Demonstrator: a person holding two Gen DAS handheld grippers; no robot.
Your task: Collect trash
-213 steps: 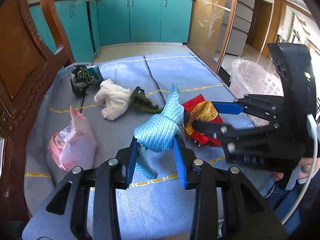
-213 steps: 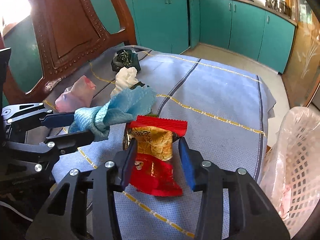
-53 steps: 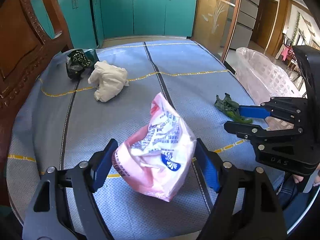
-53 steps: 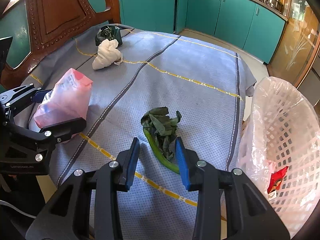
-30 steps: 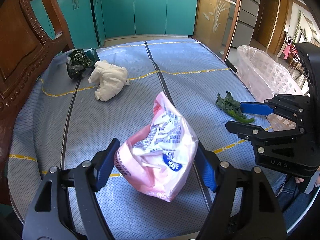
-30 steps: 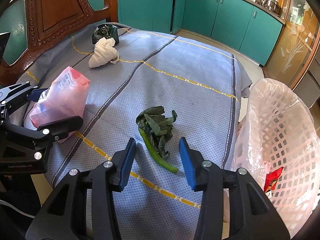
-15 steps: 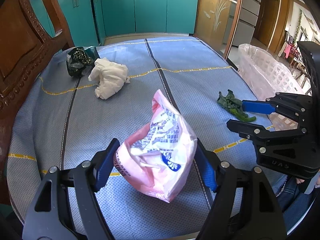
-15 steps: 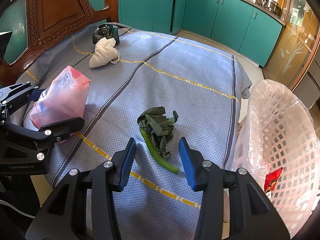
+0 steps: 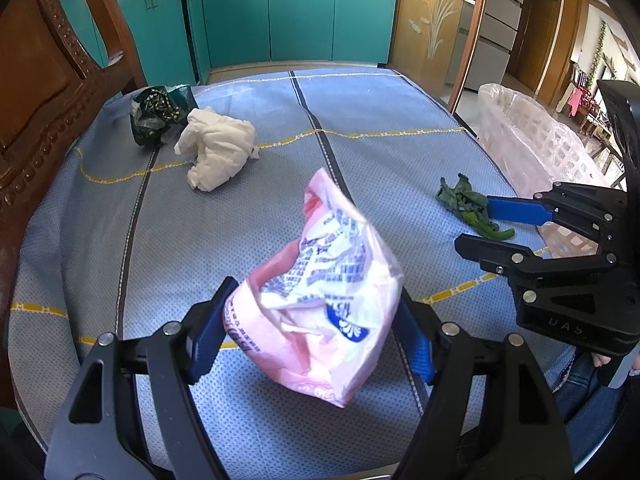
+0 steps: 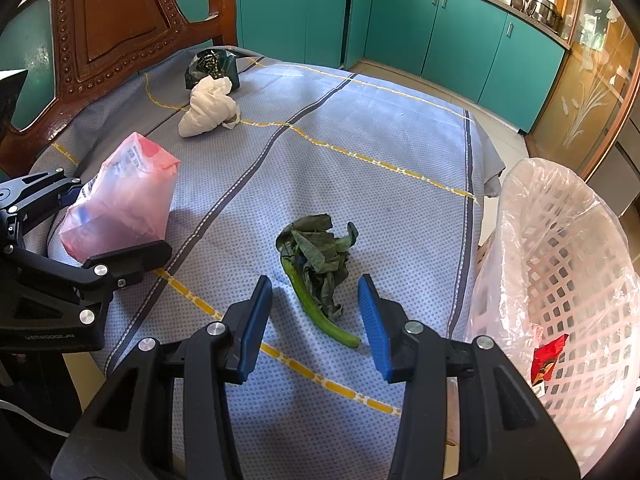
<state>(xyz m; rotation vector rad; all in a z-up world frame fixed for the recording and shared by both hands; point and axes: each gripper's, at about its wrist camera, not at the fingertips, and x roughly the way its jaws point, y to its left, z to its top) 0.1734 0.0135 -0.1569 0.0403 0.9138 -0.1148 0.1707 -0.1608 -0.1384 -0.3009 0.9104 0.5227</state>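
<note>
Pink plastic bag (image 9: 320, 300) is sitting pinched in the left gripper (image 9: 312, 336) above the worktop (image 9: 380, 152), while the right gripper (image 10: 316, 320), emptied since the red wrapper (image 10: 548, 360) reached the basket (image 10: 560, 280), is hovering open-jawed over the wilted greens (image 10: 316, 264), next to bin.

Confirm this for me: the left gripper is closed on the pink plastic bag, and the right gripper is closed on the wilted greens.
Half right. The left gripper does grip the pink plastic bag, but the right wrist view shows the right gripper open, its jaws standing either side of the wilted greens without touching.
</note>
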